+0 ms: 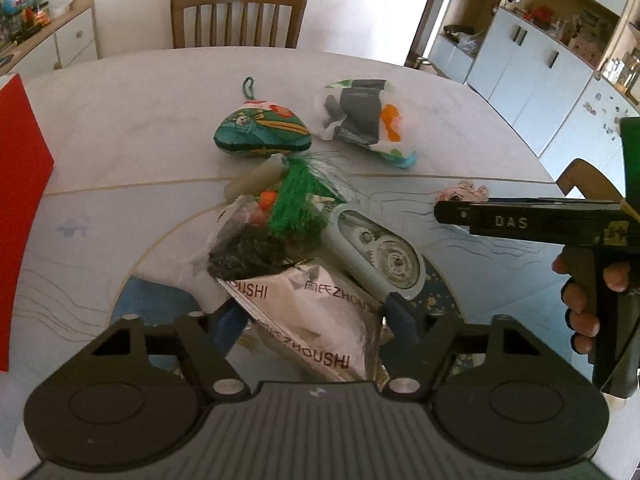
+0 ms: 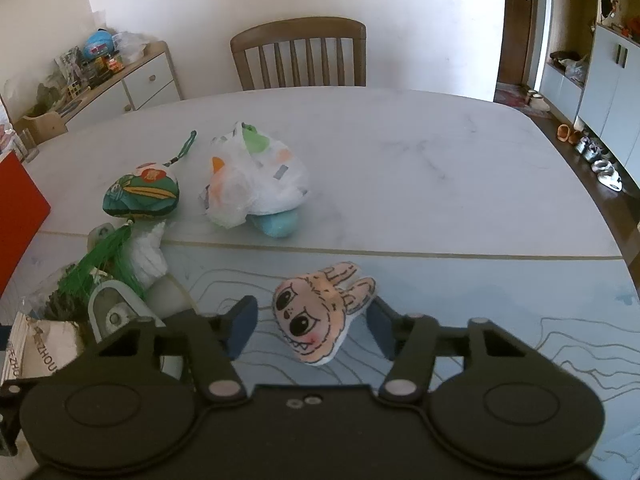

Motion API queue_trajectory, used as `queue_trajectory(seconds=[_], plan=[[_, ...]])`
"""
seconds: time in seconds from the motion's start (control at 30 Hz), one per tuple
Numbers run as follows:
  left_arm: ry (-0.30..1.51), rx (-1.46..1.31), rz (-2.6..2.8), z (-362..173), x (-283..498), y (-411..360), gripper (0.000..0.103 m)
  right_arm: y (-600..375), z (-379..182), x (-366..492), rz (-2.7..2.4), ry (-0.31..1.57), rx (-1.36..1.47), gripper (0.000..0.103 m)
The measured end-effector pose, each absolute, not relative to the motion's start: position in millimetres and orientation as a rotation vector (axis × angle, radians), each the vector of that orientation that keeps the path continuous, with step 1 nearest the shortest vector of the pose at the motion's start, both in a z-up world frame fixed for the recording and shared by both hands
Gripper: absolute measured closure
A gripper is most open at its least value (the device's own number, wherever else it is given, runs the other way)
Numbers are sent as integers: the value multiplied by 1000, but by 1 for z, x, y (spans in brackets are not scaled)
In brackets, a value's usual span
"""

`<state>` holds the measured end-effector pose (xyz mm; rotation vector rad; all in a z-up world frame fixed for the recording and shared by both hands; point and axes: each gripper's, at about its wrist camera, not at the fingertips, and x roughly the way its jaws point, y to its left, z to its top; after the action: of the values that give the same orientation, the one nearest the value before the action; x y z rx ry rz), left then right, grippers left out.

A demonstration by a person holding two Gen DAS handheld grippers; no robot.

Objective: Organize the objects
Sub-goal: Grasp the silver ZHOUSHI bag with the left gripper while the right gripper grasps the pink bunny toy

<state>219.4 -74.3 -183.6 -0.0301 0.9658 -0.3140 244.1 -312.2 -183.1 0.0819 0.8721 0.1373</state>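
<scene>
Silver foil marks the packet (image 1: 316, 320) printed ZHOUSHI, lying between the fingers of the left gripper (image 1: 316, 318); the blue pads flank its edges, and whether they press on it cannot be told. Just beyond those fingertips lie a grey-blue tape dispenser (image 1: 380, 256), a clear bag of dark leaves (image 1: 244, 256) and a green tassel (image 1: 296, 204), all piled together. Farther out rest a green embroidered pouch (image 1: 260, 132) and a white plastic bag (image 1: 360, 116).

The right gripper (image 2: 312, 324) stands partly open around a pink plush face (image 2: 316, 312), its pads just beside the toy and apart from it. A hand (image 1: 584, 304) grips that tool's handle. Everything lies on a pale marbled table (image 2: 400, 160), with a wooden chair (image 2: 300, 52) at its far edge.
</scene>
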Motion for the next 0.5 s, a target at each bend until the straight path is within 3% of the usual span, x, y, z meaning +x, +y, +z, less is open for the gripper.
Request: queue_trajectory(seconds=[0.3, 0.5], plan=[[972, -32, -307, -181, 216, -72, 38, -310, -182, 240, 124, 868, 86, 59], [971, -46, -301, -177, 211, -66, 43, -309, -172, 230, 130, 849, 88, 60]])
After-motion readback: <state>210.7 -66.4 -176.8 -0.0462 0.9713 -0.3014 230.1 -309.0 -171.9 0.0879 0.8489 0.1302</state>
